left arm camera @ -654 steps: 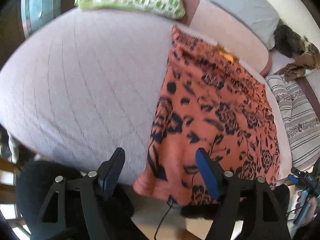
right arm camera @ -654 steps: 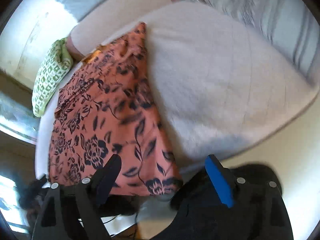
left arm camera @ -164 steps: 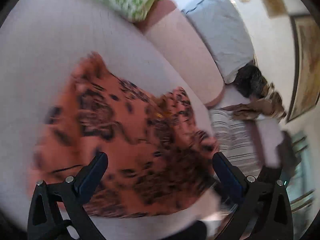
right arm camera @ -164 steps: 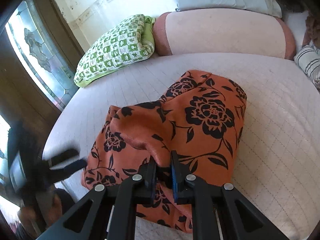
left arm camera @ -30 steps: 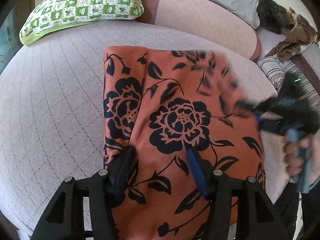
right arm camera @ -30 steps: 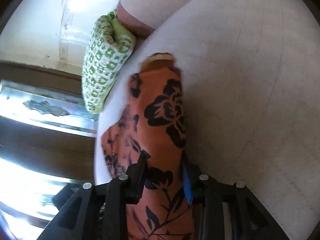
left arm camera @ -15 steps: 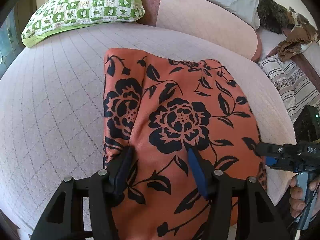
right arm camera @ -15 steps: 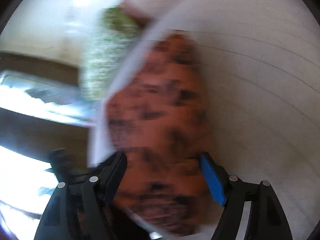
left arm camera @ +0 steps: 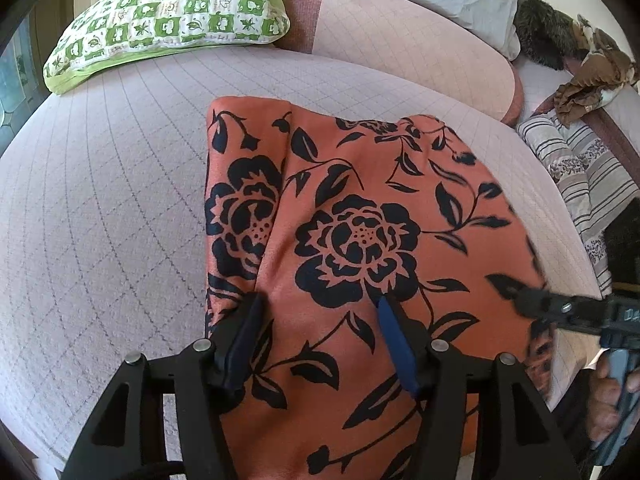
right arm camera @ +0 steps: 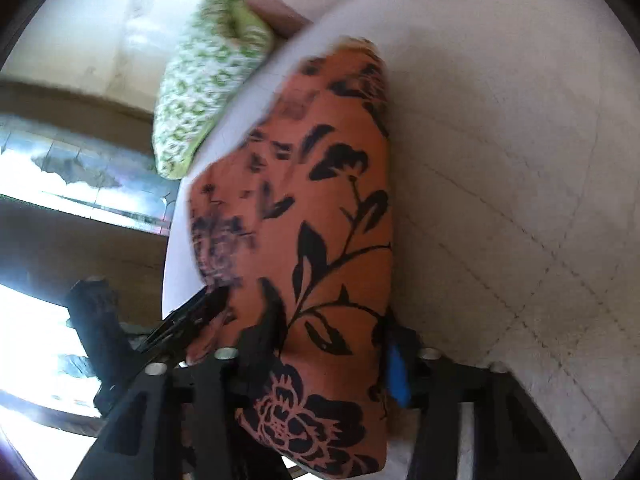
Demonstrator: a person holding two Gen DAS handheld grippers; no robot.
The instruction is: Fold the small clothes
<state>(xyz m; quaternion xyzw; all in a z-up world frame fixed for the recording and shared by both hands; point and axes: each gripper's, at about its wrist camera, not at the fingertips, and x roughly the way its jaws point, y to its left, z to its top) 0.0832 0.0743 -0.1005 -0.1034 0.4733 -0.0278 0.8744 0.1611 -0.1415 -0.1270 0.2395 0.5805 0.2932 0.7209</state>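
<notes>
We see no box or basket here; the orange garment with black flowers lies folded on the pale quilted bed, in the middle of it, below the green-and-white checked pillow and the pink bolster. A striped cushion lies at the right side of the bed, well apart from the garment.

Our left gripper points down and forward over the near part of the garment. Its jaws stand half wide, with a flat piece of the cloth under and between them. The black finger and the blue finger lie against the cloth, but we cannot tell that they pinch it; the cloth looks smooth between them.

Our right gripper comes from the right edge of the garment, and in the left wrist view we see it at that edge with a hand on its handle. In its own view it points down along the folded edge. Its jaws have just been closing and now stand at a middle width, with the thick folded edge of the garment between them. This view is blurred, so we cannot tell if the pads press on the cloth already.
</notes>
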